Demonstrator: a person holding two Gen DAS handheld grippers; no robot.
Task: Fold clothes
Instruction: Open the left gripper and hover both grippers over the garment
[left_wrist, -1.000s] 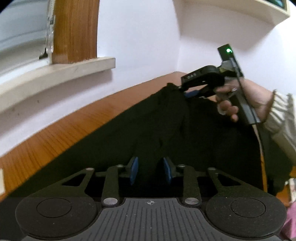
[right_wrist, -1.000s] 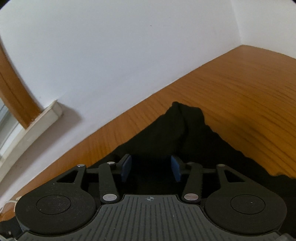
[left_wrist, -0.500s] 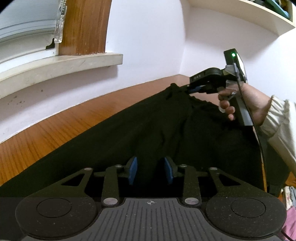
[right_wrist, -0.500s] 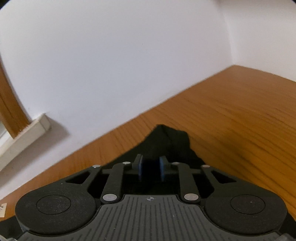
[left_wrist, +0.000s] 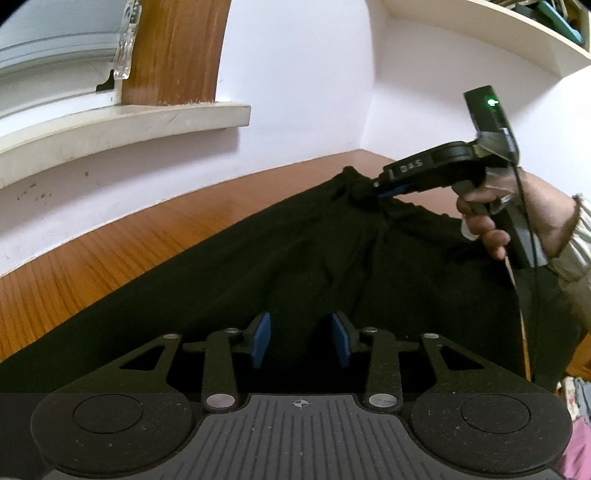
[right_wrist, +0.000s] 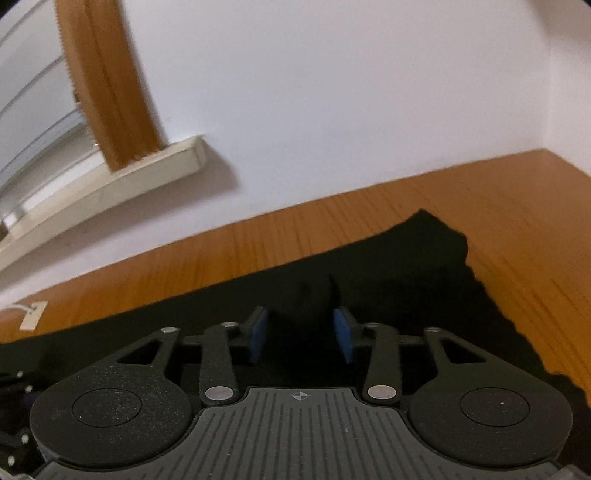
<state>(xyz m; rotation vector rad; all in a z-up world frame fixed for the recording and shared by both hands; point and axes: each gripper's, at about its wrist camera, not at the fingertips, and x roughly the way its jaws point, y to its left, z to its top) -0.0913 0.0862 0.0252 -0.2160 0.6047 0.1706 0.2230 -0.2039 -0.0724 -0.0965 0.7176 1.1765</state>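
A black garment (left_wrist: 314, 254) lies spread on the wooden table (left_wrist: 110, 258). My left gripper (left_wrist: 300, 339) is open, its blue pads just above the cloth near its near edge. In the left wrist view my right gripper (left_wrist: 373, 188) sits at the garment's far corner, held by a hand. In the right wrist view the right gripper (right_wrist: 300, 338) is open over the black garment (right_wrist: 388, 280), with the corner ahead of the pads.
A white wall with a window sill (left_wrist: 122, 125) and a wooden frame (left_wrist: 173, 51) runs behind the table. A shelf (left_wrist: 517, 33) hangs at upper right. A small white tag (right_wrist: 33, 315) lies on the wood at left. Pink cloth (left_wrist: 580, 435) shows at lower right.
My right gripper closed on the garment's corner half a second ago and now stands open again, the view swung left. The left gripper tilted up slightly and stayed open.
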